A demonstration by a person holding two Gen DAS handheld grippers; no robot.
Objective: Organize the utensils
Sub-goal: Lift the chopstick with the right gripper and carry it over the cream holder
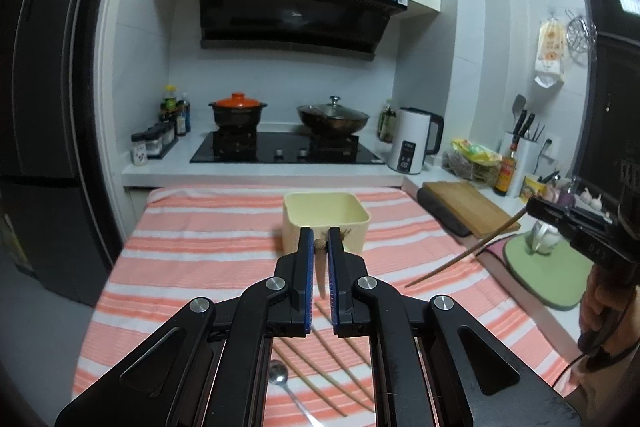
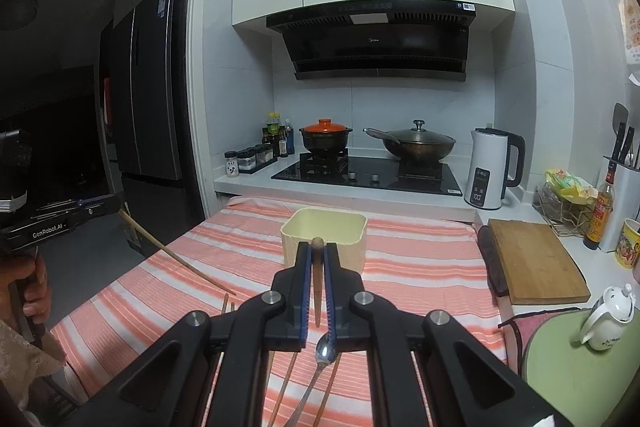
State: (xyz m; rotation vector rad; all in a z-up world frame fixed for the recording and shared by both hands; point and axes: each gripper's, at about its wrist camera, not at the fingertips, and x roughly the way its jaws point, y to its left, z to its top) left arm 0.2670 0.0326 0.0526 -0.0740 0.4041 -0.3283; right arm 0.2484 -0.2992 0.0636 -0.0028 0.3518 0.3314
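My left gripper (image 1: 320, 237) is shut on a wooden chopstick (image 1: 321, 275) that hangs down between its blue pads. My right gripper (image 2: 319, 249) is likewise shut on another chopstick (image 2: 317, 287). Both hover above the striped cloth (image 1: 200, 247), just short of the cream square container (image 1: 352, 239) (image 2: 352, 251), which looks empty. In the left wrist view the right gripper (image 1: 534, 207) shows at the right edge, its chopstick (image 1: 460, 257) slanting down. In the right wrist view the left gripper (image 2: 114, 205) shows at the left edge. A metal spoon (image 2: 326, 351) and several chopsticks (image 1: 328, 375) lie on the cloth below.
A wooden cutting board (image 2: 532, 259) and a green mat (image 2: 568, 367) with a white teapot (image 2: 610, 319) lie right of the cloth. Behind the container are a white kettle (image 2: 490, 169), a hob with two lidded pots (image 2: 416, 147) and spice jars (image 2: 248, 161). A dark fridge (image 1: 48, 107) stands at the left.
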